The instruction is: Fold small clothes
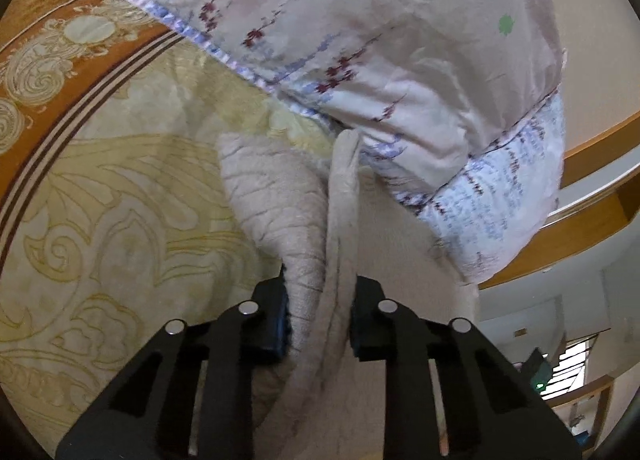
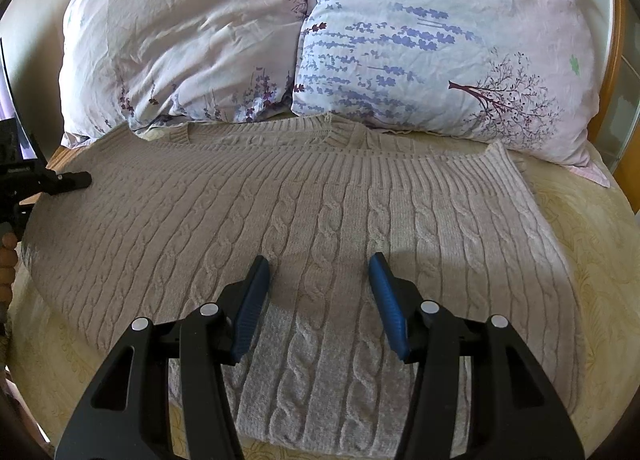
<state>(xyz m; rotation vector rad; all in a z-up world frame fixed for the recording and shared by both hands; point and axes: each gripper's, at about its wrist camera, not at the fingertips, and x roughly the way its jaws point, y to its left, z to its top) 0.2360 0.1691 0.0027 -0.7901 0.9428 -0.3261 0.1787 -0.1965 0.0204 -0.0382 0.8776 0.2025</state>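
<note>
One beige cable-knit sweater [image 2: 304, 211] lies flat on the bed, its long axis running left to right across the right wrist view and its ribbed neckline [image 2: 344, 131] pointing away toward the pillows. Two floral pillows [image 2: 420, 43] sit side by side at the head of the bed, and the sweater's far edge touches their lower edge. On the right, the cream patterned bedspread [image 2: 592, 227] shows bare beside the sweater's edge, giving open room there; a strip also shows along the near edge. The right gripper [image 2: 318, 300] hovers over the middle of the sweater, fingers spread wide with nothing between them. The left gripper [image 1: 318, 320] has its fingers pinched on a bunched edge of the sweater at its left end, lifted off the bedspread just beside a pillow.
</note>
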